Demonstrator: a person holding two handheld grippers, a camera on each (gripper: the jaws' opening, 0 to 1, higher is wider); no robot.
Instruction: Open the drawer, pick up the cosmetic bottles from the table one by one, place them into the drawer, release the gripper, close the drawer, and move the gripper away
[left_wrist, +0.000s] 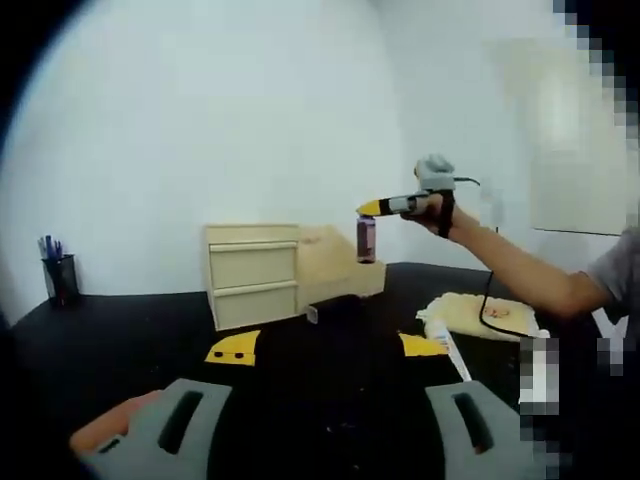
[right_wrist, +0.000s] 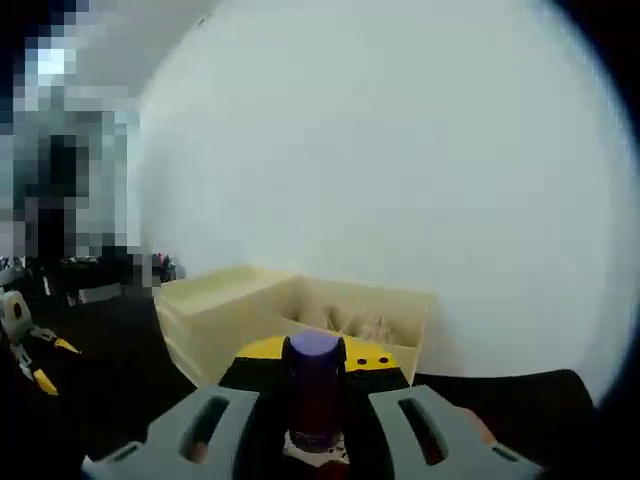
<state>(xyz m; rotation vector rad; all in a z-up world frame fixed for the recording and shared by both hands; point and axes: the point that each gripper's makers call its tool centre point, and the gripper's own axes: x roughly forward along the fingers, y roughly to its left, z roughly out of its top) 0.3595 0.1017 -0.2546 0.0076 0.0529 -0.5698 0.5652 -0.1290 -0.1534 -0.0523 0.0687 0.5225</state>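
Overhead, right gripper (left_wrist: 367, 209) fingers clamp a bottle (left_wrist: 366, 239) above the drawer (left_wrist: 335, 265); left fingers spread.

Grey jaws with slots and yellow tips on the left hand-held gripper (left_wrist: 322, 352); a grey short sleeve (left_wrist: 612, 268) beside it.

A dark pen holder (left_wrist: 61, 278) with blue pens stands at the far left of the black table (left_wrist: 130, 330), near the white wall (left_wrist: 200, 120); on the right lies a pale yellow cloth (left_wrist: 470, 315) with a black cable (left_wrist: 492, 300) looped over it; a whiteboard (left_wrist: 580, 140) hangs on the right wall.
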